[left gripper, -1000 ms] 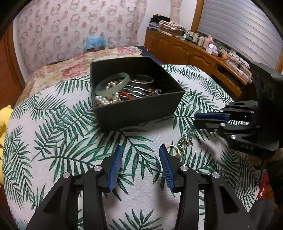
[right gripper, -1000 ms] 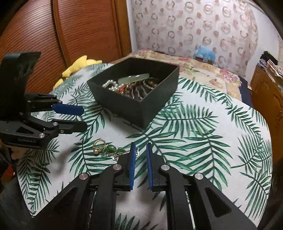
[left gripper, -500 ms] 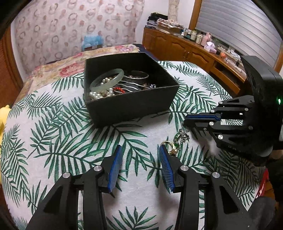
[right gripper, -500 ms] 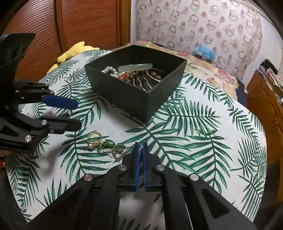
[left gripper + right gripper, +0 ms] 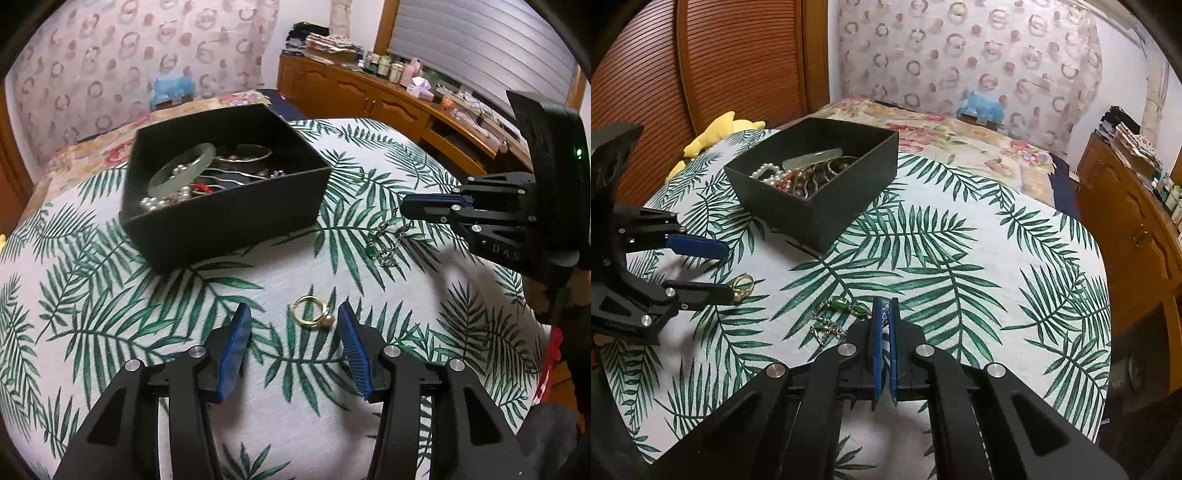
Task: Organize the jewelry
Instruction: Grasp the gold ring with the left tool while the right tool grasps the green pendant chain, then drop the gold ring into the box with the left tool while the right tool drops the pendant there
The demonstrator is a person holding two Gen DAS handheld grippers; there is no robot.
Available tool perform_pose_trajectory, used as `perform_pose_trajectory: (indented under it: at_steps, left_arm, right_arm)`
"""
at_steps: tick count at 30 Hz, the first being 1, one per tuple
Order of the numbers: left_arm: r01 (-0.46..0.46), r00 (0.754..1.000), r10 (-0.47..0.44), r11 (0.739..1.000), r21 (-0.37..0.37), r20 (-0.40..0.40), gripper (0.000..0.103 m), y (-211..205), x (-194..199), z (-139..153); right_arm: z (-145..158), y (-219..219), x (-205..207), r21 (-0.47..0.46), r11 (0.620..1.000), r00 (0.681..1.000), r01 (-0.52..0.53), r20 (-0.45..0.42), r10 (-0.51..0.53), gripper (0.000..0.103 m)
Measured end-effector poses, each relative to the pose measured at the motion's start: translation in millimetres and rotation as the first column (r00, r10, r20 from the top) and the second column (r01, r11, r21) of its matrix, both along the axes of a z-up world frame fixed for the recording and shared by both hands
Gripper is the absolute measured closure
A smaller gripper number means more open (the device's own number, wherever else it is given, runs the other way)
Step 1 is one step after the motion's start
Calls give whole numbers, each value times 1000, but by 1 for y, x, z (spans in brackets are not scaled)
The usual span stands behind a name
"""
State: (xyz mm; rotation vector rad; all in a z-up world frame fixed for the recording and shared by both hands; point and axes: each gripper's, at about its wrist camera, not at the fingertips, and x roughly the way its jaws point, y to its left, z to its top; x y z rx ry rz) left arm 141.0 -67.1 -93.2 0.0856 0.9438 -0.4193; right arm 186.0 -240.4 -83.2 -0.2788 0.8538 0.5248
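A black box [image 5: 236,218] of jewelry, with a pale green bangle [image 5: 181,170] and pearls, stands on the palm-print tablecloth; it also shows in the right wrist view [image 5: 827,206]. A gold ring with a pearl [image 5: 312,316] lies between the open fingers of my left gripper [image 5: 291,343], seen from the side in the right wrist view [image 5: 716,269]. My right gripper [image 5: 884,317] is shut on the end of a silver chain with green stones [image 5: 842,314]; the chain [image 5: 384,243] hangs from it, trailing on the cloth, in the left wrist view.
The round table [image 5: 997,258] drops off on all sides. A bed with a floral cover [image 5: 960,136] lies behind it. A wooden sideboard [image 5: 406,107] with small bottles runs along the right. A yellow soft toy [image 5: 716,133] lies by the wooden door.
My right gripper closed on the chain and pulled it away from the ring. My left gripper moved over so that the ring lies between its fingers.
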Motion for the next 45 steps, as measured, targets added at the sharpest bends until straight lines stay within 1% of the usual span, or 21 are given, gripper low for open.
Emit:
perform_pose_trajectory:
  at_steps: [6,7,9,10,13,18,24,25,26,27,29,32,35,39,41,42,43,44,45]
  left_arm:
    - [20,999,-21,999,50,26,58,-15,1,-4]
    - [23,999,-25,998,56,33,60,-16,0,-4]
    - [27,998,-31,997,77,47,78,-19,-1,-4]
    - [27,998,-31,997,75,48,80,-19,-1,-4]
    - [23,999,-26,998,59,44,80,-16,-1,-4]
    - [-3,998,1,1000,28,58,81,-8,0,4]
    - [-37,993,38,999,-17,112,81,4,3,32]
    - [-44,992,47,999,-24,118,81,7,4,37]
    - [-46,992,49,999,-30,117,81,9,5,40]
    - [-45,992,49,998,-34,116,81,9,6,43]
    - [-50,989,54,998,-35,139,81,14,9,51]
    - [-62,985,69,997,-48,156,81,20,13,60]
    - [-71,983,80,996,-56,167,80,24,14,64]
    - [-70,983,79,996,-63,167,80,26,13,64]
    - [-69,984,78,996,-63,161,80,26,12,61]
    - [-68,984,78,996,-64,158,80,26,12,59]
    - [-68,985,78,996,-65,155,80,26,12,58]
    - [-68,985,78,995,-66,153,80,27,12,57]
    - [-68,985,78,995,-67,152,80,27,13,56]
  right_arm:
    - [-3,2,-3,-5,1000,1000,-8,8,8,99]
    - [-4,1,-3,-2,1000,1000,-7,5,7,99]
    - [-4,0,-4,2,1000,1000,-6,2,6,99]
    - [-4,0,-4,3,1000,1000,-6,2,6,99]
    - [-4,0,-4,6,1000,1000,-4,4,4,99]
    - [9,-3,-8,39,999,999,2,51,-4,99]
    - [34,0,-7,74,997,996,-16,92,9,99]
    - [40,1,-6,81,997,995,-18,104,10,102]
    - [43,1,-6,85,996,994,-20,111,11,103]
    - [48,2,-5,89,996,993,-21,119,10,103]
    - [58,3,-2,95,995,990,-27,140,13,103]
    - [65,5,2,102,994,989,-40,147,24,103]
    - [61,4,6,100,995,991,-31,131,18,103]
    - [38,3,12,90,996,998,-13,59,7,102]
    - [25,5,13,81,997,1000,-8,29,5,97]
    - [20,6,13,79,997,1000,-9,19,7,87]
    - [16,8,13,82,997,1000,-10,6,10,74]
    - [10,9,14,89,996,1000,-10,-10,11,71]
    - [6,11,15,89,996,1000,-9,-20,11,71]
